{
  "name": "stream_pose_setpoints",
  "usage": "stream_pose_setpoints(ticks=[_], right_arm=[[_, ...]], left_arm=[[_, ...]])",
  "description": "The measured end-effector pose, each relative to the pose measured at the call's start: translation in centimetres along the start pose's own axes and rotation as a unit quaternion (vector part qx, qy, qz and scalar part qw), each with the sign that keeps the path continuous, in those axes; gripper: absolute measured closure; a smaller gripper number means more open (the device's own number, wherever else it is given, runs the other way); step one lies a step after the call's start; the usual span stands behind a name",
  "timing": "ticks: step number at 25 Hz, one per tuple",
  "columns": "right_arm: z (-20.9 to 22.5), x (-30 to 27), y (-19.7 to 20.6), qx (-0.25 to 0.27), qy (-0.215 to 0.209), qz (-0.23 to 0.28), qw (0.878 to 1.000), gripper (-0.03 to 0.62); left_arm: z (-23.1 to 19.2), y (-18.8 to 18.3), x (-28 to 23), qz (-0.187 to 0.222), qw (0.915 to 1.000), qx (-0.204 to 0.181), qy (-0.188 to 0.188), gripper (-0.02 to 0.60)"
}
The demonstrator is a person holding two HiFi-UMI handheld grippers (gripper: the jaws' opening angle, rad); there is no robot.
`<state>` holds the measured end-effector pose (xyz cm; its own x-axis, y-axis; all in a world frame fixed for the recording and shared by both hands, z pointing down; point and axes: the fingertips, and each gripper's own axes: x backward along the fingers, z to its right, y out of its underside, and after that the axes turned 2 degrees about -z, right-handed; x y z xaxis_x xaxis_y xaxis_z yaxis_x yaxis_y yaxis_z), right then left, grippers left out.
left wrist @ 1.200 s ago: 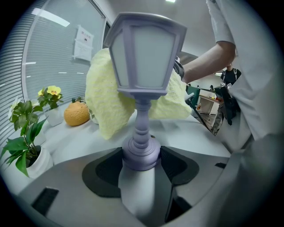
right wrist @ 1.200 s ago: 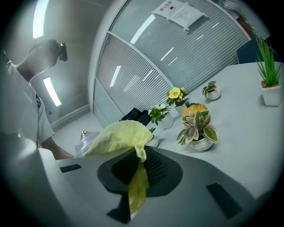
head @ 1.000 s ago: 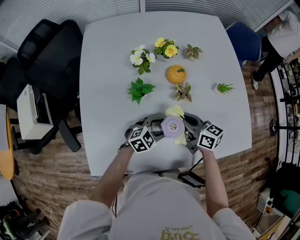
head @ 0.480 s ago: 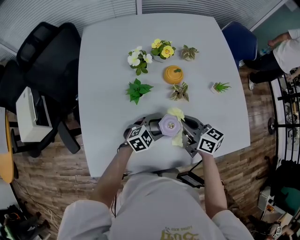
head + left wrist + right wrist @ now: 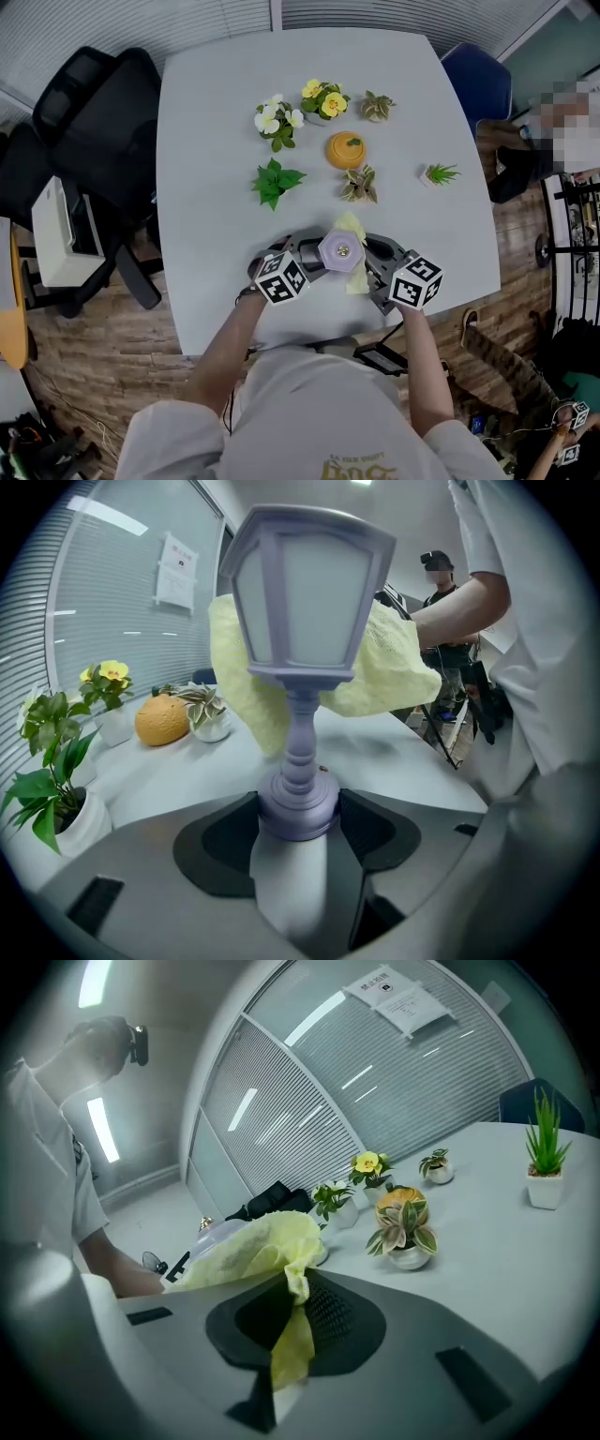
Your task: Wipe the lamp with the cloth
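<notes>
By the near edge of the white bench [image 5: 211, 244], the left gripper [image 5: 298, 822] has its fingers clamped on the round base of the upright lavender lantern lamp [image 5: 305, 602]. The right gripper's [image 5: 286, 1335] fingers pinch the yellow cloth [image 5: 248, 1246], which is pressed against the lantern head

In the head view, we see only the cap of the lamp [image 5: 341, 250]. Its post and foot are hidden beneath, and it covers most of the cloth [image 5: 352, 225]. In the right gripper view, the cloth conceals nearly the whole lamp. We cannot read the notice [image 5: 176, 571] at the left gripper view's upper left.
</notes>
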<state>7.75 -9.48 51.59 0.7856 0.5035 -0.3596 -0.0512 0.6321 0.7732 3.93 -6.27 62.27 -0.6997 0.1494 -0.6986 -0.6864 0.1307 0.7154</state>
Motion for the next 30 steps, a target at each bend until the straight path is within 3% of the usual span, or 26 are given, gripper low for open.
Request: stream_pose_setpoints(ticks=[21, 30], right_arm=[[-1.7, 2.2, -0.7, -0.008, -0.012, 0.029, 0.999, 0.556], [-1.3, 1.6, 1.6, 0.005, 0.015, -0.019, 1.0, 0.556]], left_arm=[[0.2, 0.0, 0.1, 0.0, 1.0, -0.001, 0.0, 0.307], [0.2, -0.1, 0.0, 0.001, 1.0, 0.0, 0.001, 0.307]])
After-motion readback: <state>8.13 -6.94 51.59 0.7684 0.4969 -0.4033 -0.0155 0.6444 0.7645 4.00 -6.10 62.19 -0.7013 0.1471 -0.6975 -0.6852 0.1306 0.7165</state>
